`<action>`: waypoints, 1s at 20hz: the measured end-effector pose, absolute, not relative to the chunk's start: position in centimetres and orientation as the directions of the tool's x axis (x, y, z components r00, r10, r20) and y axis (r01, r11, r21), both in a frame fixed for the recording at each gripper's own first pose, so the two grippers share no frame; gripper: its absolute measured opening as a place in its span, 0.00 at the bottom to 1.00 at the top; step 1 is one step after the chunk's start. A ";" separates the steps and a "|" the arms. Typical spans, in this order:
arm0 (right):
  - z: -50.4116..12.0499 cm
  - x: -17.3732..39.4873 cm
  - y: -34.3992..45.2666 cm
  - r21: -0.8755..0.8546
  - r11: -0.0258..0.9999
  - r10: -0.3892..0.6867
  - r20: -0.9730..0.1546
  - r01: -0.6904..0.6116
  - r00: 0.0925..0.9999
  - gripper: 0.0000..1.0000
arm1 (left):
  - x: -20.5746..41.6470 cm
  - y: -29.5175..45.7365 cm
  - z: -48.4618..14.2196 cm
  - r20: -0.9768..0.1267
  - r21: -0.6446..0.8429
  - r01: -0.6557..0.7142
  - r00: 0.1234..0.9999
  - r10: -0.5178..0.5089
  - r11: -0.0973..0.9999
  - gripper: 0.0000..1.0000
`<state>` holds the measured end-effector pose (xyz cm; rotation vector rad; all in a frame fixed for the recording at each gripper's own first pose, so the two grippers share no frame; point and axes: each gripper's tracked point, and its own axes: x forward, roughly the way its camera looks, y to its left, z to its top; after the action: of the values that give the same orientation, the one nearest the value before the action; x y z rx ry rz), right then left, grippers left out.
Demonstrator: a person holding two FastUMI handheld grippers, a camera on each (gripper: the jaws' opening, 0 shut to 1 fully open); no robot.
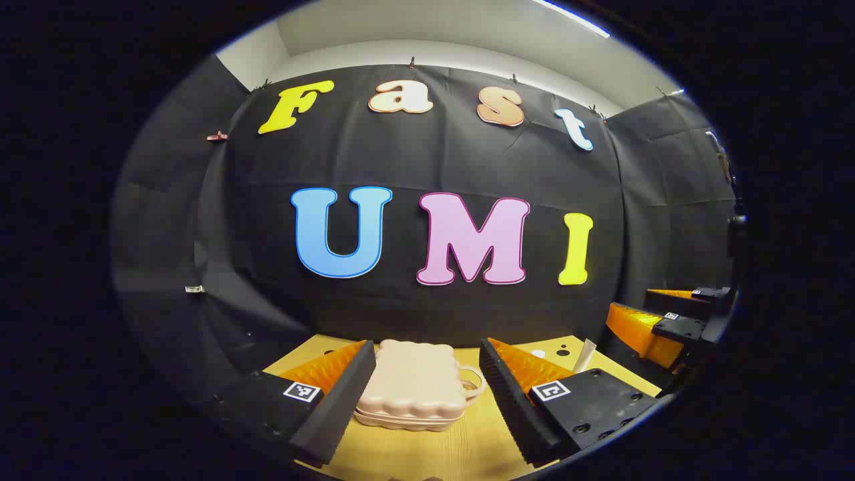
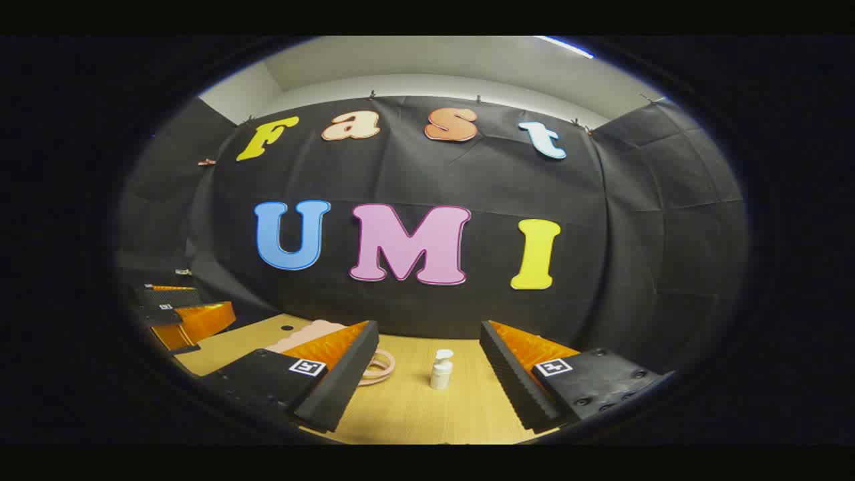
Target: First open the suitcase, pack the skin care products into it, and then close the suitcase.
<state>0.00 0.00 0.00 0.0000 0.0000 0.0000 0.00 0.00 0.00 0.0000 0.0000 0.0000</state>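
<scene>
Suitcase point(image 1: 413, 385) closed (flat on table), ahead between left gripper point(image 1: 427, 387) fingers, both grippers wide open, empty

No readable text, brand or number stands on the closed pale pink scalloped plastic suitcase point(image 1: 411, 384) or the small white pump bottle point(image 2: 440, 369); the small square black-and-white marker tags point(image 1: 552, 390) on the gripper fingers carry coded patterns, not legible words.
</scene>
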 end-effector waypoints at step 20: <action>-2.6 4.8 -8.0 0.033 0.994 -0.100 -0.027 0.101 0.995 0.98 | 9.1 -5.1 -3.1 -0.040 -0.047 0.056 0.998 -0.057 0.997 0.99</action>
<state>4.75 -8.05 -2.58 0.0346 0.0250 -0.1009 9.14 -5.05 -3.08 -0.0457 0.0414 -0.0566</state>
